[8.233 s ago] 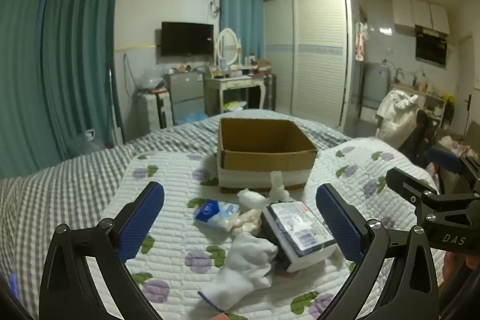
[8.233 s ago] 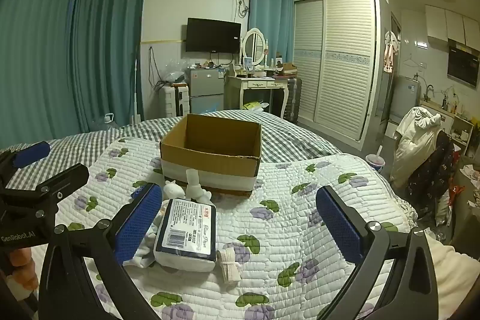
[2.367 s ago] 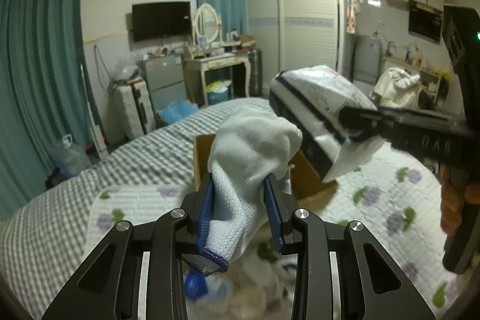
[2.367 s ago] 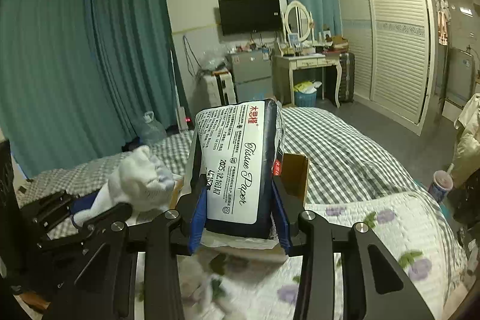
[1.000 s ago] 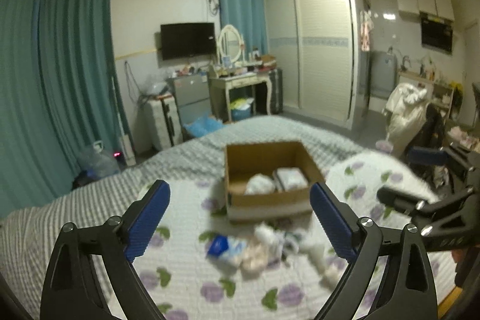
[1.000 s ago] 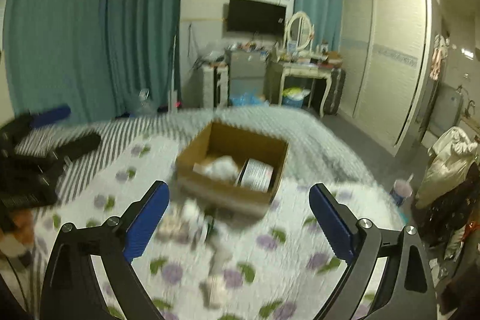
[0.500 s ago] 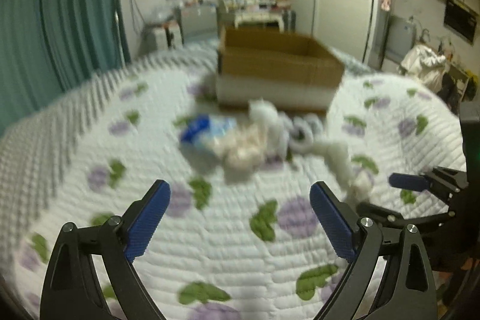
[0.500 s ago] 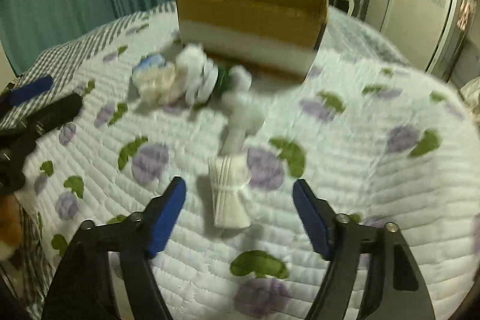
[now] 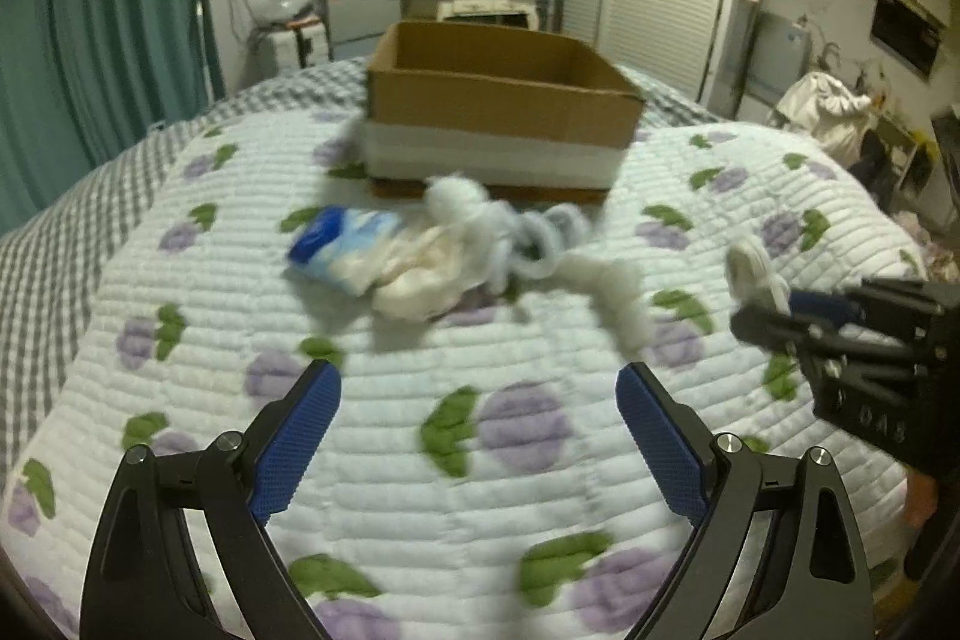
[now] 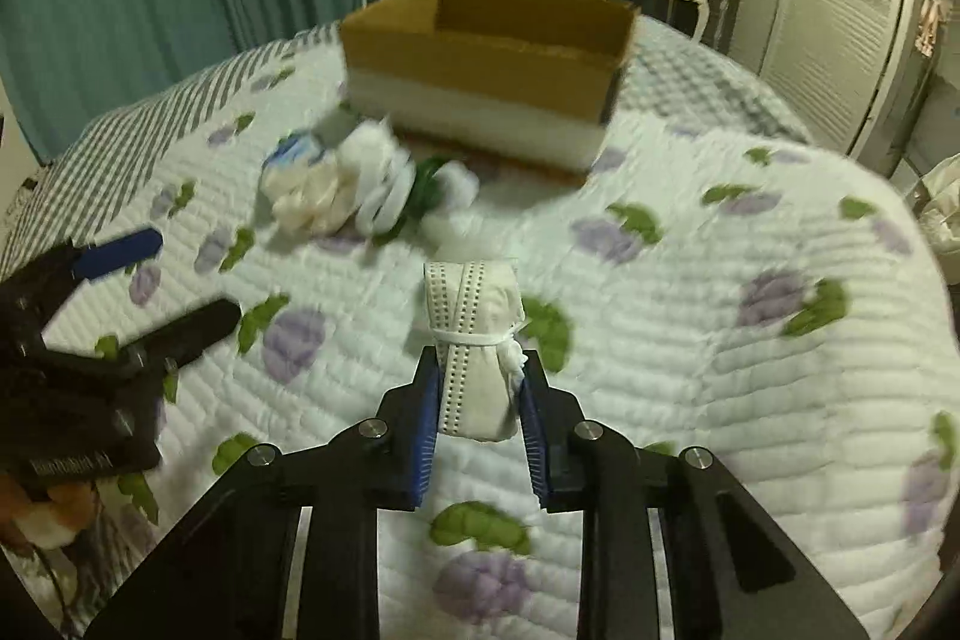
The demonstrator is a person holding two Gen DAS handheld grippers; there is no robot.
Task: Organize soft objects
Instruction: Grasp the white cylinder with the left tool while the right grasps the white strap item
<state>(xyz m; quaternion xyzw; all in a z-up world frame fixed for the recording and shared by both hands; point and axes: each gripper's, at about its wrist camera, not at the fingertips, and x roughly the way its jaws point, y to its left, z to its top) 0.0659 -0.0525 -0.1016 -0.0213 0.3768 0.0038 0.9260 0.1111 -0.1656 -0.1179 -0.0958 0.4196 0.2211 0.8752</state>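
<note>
The right gripper (image 10: 479,400) has its blue pads pressed against the near end of a tied white cloth bundle (image 10: 474,340), which lies on the floral quilt (image 10: 720,340) pointing toward the cardboard box (image 10: 489,58); the grip sits behind the string tie, so the free front half may sag or slip out on lifting; the left gripper (image 9: 477,403) hovers with fingers spread wide, holding nothing, short of the pile of soft items (image 9: 456,244) just before the box; reaching into that tangle, it could drag several pieces at once.
</note>
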